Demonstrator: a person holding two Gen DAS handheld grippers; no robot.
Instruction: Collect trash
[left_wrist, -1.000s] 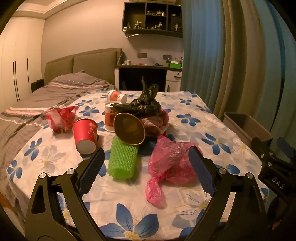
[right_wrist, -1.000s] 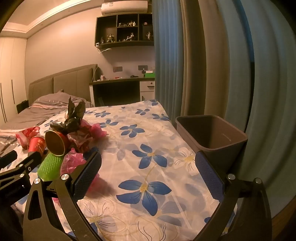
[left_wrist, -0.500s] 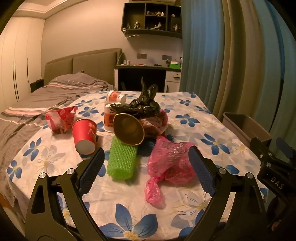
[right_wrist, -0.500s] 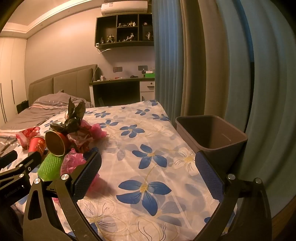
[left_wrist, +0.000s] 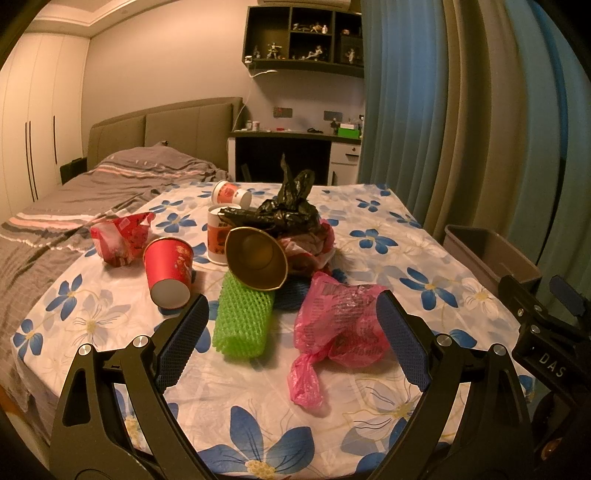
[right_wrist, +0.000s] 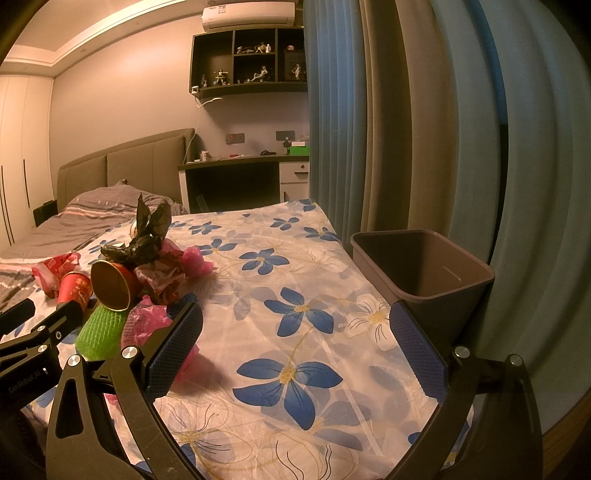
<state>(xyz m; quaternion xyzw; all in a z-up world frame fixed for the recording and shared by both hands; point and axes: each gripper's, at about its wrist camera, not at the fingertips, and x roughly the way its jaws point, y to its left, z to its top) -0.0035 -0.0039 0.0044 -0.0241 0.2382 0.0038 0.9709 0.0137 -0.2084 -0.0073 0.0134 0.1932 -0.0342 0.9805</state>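
Both hand-held grippers gape wide with nothing between the pads. The left hand-held gripper (left_wrist: 291, 339) hangs over the floral-clothed counter (left_wrist: 369, 398), framing a green foam net sleeve (left_wrist: 242, 319) and a pink plastic bag (left_wrist: 340, 328) at frame centre. Behind them lie a gold-lined paper cup (left_wrist: 256, 258), a red paper cup (left_wrist: 169, 271), two white tubs whose labels are unreadable, and a black bag (left_wrist: 284, 212). "DAS" shows on the right hand-held gripper (right_wrist: 295, 349). The grey waste bin (right_wrist: 424, 273) is cut off by its finger.
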